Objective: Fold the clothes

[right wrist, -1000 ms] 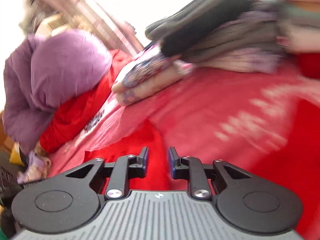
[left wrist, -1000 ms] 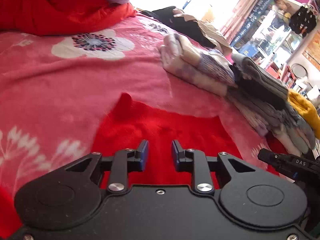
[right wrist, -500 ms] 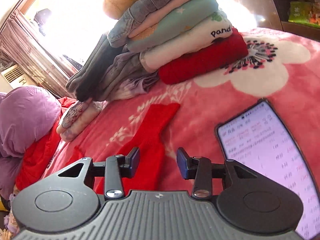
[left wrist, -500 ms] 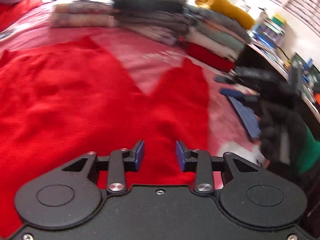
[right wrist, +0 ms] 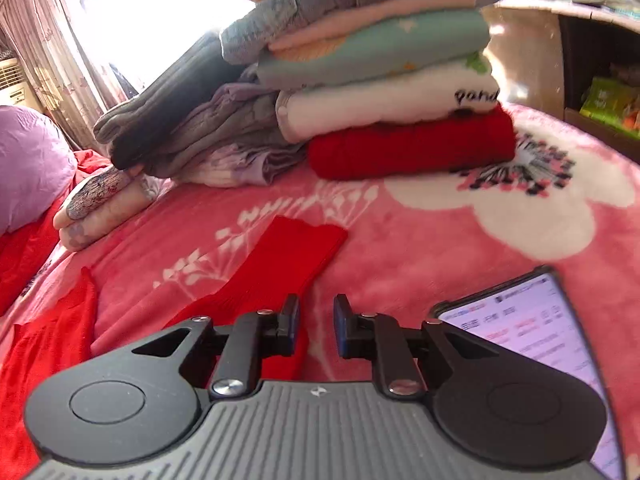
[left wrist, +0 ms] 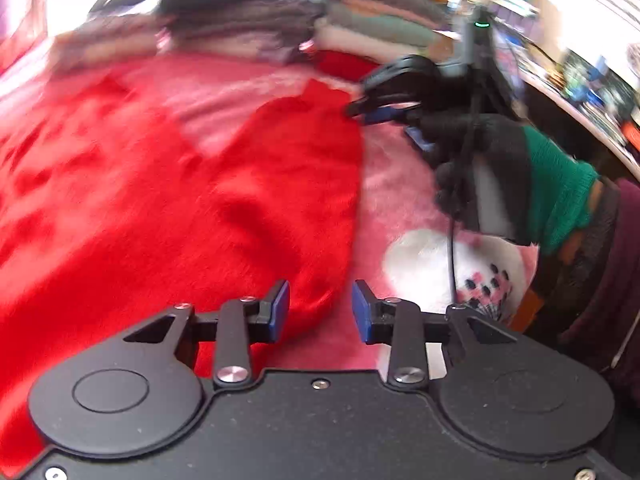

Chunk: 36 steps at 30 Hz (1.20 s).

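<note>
A red knit garment [left wrist: 168, 200] lies spread flat on the pink flowered blanket [left wrist: 400, 184]. My left gripper [left wrist: 320, 310] is open, low over the garment's near right edge, nothing between its fingers. In the left wrist view my right gripper [left wrist: 378, 110] shows at the far end of the red sleeve, held by a gloved hand [left wrist: 480, 148]. In the right wrist view the right gripper [right wrist: 316, 326] is open, hovering over the red sleeve [right wrist: 276, 276], whose cuff lies ahead.
A tall stack of folded clothes [right wrist: 380, 80] stands on the blanket beyond the sleeve, with a lower grey pile [right wrist: 192, 128] to its left. A lit phone [right wrist: 560, 344] lies on the blanket at the right. A purple pillow [right wrist: 28, 160] sits far left.
The left gripper has shifted right toward the garment's right edge and opened wider. The right gripper has come down closer over the red sleeve, its jaws narrowing a little.
</note>
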Available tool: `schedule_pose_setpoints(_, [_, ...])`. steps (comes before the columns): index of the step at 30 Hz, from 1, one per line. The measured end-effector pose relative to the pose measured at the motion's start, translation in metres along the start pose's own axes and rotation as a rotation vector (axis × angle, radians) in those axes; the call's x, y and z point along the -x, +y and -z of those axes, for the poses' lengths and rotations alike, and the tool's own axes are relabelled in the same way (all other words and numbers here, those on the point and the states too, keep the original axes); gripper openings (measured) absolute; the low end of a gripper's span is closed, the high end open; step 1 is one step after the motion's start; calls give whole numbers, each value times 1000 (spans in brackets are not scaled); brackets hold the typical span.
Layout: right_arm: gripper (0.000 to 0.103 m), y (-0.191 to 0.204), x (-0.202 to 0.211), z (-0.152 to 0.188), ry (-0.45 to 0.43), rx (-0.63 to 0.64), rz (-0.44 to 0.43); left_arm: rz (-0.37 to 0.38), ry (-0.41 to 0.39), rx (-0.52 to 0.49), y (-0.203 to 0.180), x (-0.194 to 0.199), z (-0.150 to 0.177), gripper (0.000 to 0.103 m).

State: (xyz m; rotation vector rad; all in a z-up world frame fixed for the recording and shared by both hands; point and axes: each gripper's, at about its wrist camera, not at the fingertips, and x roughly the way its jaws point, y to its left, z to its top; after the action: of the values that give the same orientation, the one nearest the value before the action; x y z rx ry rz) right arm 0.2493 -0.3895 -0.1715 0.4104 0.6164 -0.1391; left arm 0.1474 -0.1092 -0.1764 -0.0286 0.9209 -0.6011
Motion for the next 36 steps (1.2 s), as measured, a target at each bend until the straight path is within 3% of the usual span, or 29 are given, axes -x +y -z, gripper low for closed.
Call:
schedule_pose_setpoints(4, [20,16,36,9,-42,51,-87,13,-44,102,14,27,7,32])
schedule_pose_setpoints(6, [20,40,56,24,-21,122,-186,9,-82,150,20,46,12,32])
schedule_pose_setpoints(9, [20,76,85,57,44,241,-339,-75,-141,218,36,72,26,32])
schedule_pose_setpoints(11, [19,99,100,83,97,336,-404,-112,-117,264,47,74,39,32])
schedule_pose_setpoints(12, [19,108,105,97,127,386,-421,-129,-102,287,52,75,45,32])
schedule_pose_setpoints(15, [18,117,93,133,278,506,-290,-180,-56,356,68,77,64,32])
schedule_pose_setpoints(17, [18,107,100,130,254,452,-303,-168,-84,392,68,87,65,32])
schedule_pose_setpoints(20, [30,104,132,124,168,432,-283,-166,-117,381,62,99,65,33])
schedule_pose_setpoints(26, [31,65,150,133,173,208,-259,-140,-115,396,61,105,67,35])
schedule_pose_setpoints(27, [31,58,152,134,160,181,-270,-138,-119,381,59,108,69,41])
schedule_pose_setpoints(30, [31,36,150,140,139,45,-326,-142,-118,292,47,106,59,47])
schedule_pose_setpoints(36, [30,8,129,133,150,-113,-366,-150,-125,121,19,87,6,50])
